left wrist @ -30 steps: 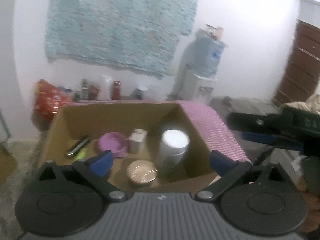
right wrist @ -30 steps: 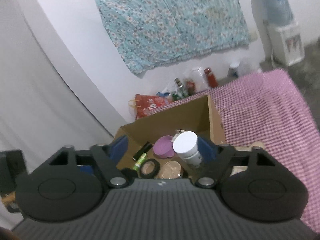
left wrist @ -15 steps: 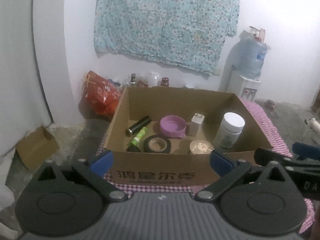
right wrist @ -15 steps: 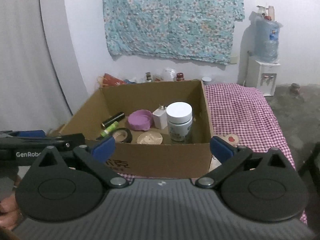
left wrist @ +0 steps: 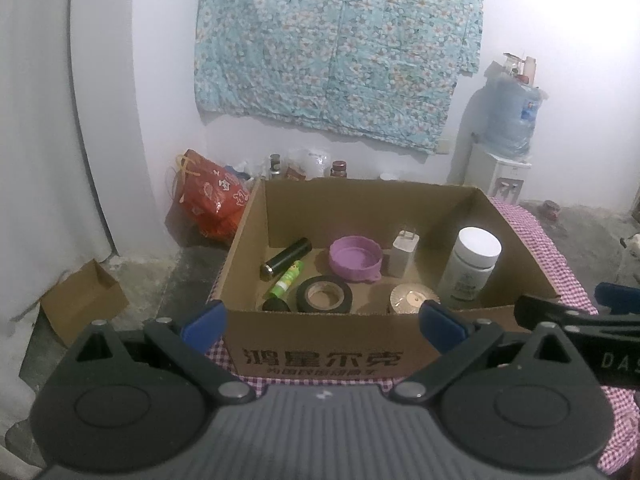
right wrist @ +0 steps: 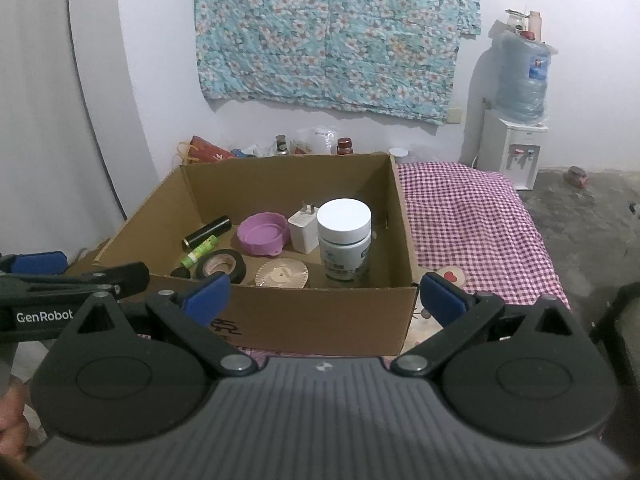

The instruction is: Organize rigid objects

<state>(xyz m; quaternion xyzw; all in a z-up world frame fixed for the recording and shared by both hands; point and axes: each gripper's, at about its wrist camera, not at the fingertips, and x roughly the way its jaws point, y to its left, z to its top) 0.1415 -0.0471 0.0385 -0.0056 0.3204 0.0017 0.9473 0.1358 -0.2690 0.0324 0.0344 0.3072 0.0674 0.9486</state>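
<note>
Checked cloth covers the surface under an open cardboard box, mid-frame in both views. Inside, left to right: black cylinder, green tube, tape roll, purple lid, gold disc, white charger, white bottle. Left gripper and right gripper both gape empty, short of the box. Best enter from above, clearing the near wall, and straddle one item squarely.
</note>
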